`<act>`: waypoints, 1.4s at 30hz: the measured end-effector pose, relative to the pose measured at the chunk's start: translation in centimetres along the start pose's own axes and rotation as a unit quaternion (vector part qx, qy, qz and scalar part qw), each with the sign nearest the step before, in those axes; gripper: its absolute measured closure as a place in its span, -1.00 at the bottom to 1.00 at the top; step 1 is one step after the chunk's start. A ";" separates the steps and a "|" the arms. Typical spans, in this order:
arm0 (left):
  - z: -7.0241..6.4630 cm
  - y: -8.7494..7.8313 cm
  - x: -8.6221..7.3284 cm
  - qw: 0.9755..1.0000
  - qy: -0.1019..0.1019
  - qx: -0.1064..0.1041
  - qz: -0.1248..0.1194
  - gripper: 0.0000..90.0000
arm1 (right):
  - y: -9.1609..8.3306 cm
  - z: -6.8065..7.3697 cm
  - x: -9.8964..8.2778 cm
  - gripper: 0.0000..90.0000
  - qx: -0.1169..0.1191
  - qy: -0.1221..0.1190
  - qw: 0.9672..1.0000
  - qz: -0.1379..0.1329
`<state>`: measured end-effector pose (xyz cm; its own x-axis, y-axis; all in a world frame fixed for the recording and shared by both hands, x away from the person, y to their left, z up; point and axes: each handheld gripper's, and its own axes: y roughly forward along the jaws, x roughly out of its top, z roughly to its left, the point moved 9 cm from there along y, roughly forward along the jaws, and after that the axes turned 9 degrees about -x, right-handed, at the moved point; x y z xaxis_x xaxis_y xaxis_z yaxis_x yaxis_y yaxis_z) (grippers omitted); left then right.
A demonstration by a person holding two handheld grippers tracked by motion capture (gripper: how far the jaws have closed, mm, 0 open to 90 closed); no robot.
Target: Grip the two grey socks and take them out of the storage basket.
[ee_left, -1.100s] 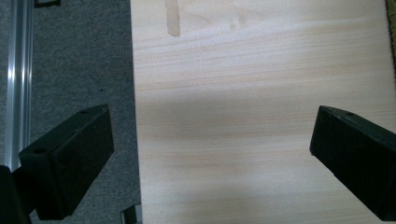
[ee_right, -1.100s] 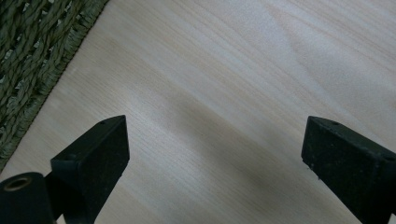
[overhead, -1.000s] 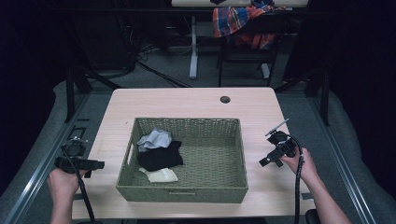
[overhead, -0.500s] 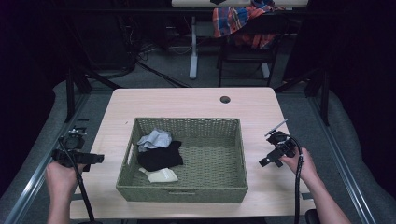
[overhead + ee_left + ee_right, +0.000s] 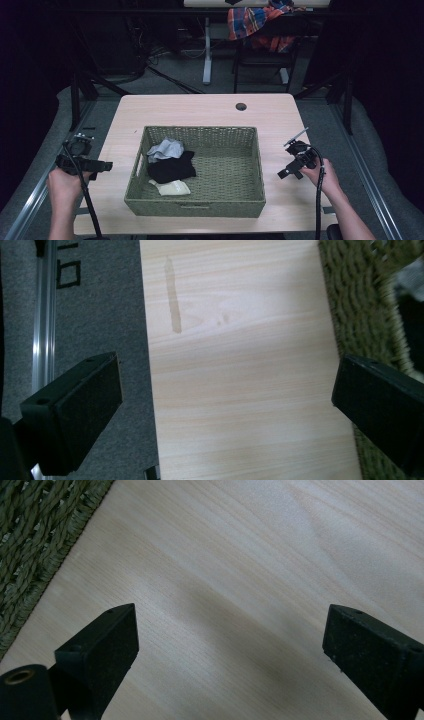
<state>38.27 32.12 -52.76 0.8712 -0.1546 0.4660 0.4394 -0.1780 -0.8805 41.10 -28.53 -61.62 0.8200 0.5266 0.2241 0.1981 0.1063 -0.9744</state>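
A green woven basket stands in the middle of a light wooden table. In its left half lie a grey cloth, a black cloth and a cream cloth. My left gripper hovers at the table's left edge, pointing toward the basket. Its jaws are wide open with bare tabletop between them and the basket wall at the right. My right gripper hangs over the table right of the basket, open and empty, with the basket edge at upper left.
A dark round grommet hole sits near the table's far edge. Metal rails run along the floor on the left. Behind the table stands a chair draped with a plaid cloth. Grey carpet lies beside the table.
My left gripper has drifted a little forward and toward the basket. The right gripper and the cloths have stayed put.
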 end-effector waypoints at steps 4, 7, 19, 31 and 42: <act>-1.0 -1.0 1.0 1.000 0.014 -0.003 -0.007 -1.00 | 0.0 0.0 0.0 -0.83 -0.001 -0.001 1.000 0.002; -1.5 -1.4 1.6 1.000 0.020 -0.002 -0.011 -1.00 | -0.1 -0.1 -0.1 -0.83 0.000 -0.004 1.000 0.002; -4.1 -2.4 4.5 0.998 0.051 -0.011 -0.025 -1.00 | 0.2 0.1 0.0 -0.83 0.004 0.016 1.000 -0.011; -7.4 -1.5 6.6 0.995 0.092 -0.024 -0.014 -1.00 | 0.1 0.1 0.1 -0.83 0.003 0.017 1.000 -0.011; -10.3 1.2 7.5 0.992 0.117 -0.045 0.021 -1.00 | 0.0 -0.1 -0.1 -0.84 0.004 0.002 1.000 0.000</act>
<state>43.04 20.79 -49.44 0.8092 -0.3831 0.4454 0.3726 -0.2515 -0.8932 41.09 -28.64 -61.64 0.8218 0.5238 0.2241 0.1933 0.1136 -0.9745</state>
